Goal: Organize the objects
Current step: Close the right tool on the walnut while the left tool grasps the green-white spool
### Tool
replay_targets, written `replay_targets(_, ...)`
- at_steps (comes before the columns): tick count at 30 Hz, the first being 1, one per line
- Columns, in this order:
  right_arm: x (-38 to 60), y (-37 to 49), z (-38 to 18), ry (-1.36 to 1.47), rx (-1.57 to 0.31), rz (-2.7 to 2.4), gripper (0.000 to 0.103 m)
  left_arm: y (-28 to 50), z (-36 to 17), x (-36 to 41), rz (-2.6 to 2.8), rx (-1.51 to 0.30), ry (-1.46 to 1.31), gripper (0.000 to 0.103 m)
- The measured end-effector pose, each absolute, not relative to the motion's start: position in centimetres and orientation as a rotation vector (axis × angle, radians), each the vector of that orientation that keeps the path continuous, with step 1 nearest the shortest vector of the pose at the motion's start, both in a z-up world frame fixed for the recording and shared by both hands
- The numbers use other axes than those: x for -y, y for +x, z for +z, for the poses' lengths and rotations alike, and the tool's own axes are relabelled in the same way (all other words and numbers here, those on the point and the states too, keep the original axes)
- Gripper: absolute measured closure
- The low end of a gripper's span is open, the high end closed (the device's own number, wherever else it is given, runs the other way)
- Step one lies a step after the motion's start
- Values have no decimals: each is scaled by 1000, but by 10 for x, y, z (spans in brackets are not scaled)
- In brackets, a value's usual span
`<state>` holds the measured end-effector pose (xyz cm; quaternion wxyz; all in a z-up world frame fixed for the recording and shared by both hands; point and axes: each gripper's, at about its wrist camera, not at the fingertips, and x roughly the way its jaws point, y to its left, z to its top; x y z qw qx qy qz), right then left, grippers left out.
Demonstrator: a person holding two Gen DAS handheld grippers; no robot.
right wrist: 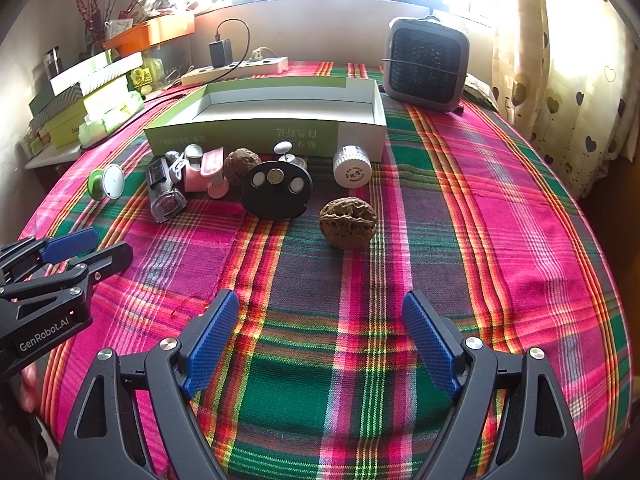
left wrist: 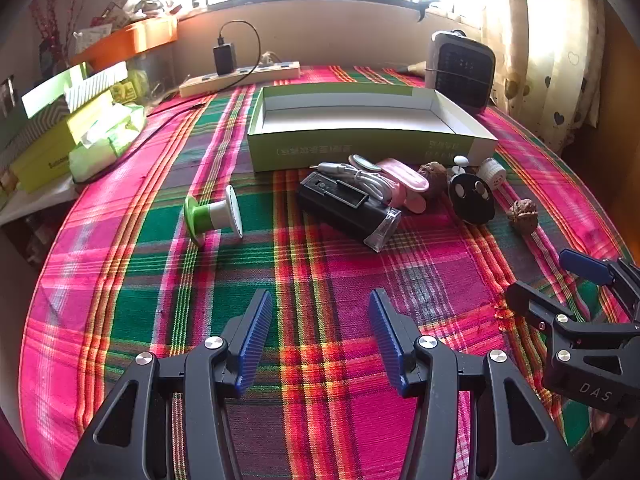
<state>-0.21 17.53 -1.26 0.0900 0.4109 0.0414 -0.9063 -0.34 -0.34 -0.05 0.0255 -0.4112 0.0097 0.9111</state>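
An empty green and white box (left wrist: 360, 120) (right wrist: 280, 112) lies at the back of the plaid table. In front of it lie a green and white spool (left wrist: 212, 214) (right wrist: 106, 182), a black device (left wrist: 348, 208) (right wrist: 162, 190) with a white cable (left wrist: 364, 178), a pink clip (left wrist: 404, 184) (right wrist: 208, 172), a black oval disc (left wrist: 472, 198) (right wrist: 276, 190), a white jar (left wrist: 492, 172) (right wrist: 352, 166) and two walnuts (left wrist: 522, 214) (right wrist: 348, 222) (right wrist: 241, 164). My left gripper (left wrist: 320, 340) (right wrist: 100, 246) is open and empty, near the table's front. My right gripper (right wrist: 320, 340) (left wrist: 552, 276) is open and empty, short of the near walnut.
A grey fan heater (left wrist: 462, 70) (right wrist: 424, 66) stands at the back right. A power strip with a charger (left wrist: 240, 74) (right wrist: 236, 66) lies behind the box. Stacked green boxes and tissue packs (left wrist: 80, 128) (right wrist: 92, 108) sit left. A curtain (right wrist: 560, 80) hangs right.
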Motion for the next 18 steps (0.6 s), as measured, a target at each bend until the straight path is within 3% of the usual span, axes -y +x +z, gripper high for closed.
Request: replay_targets(18,-192,-26,-11,1296,-125,-2692,19,-19,4,60,2816,164,-1304,54)
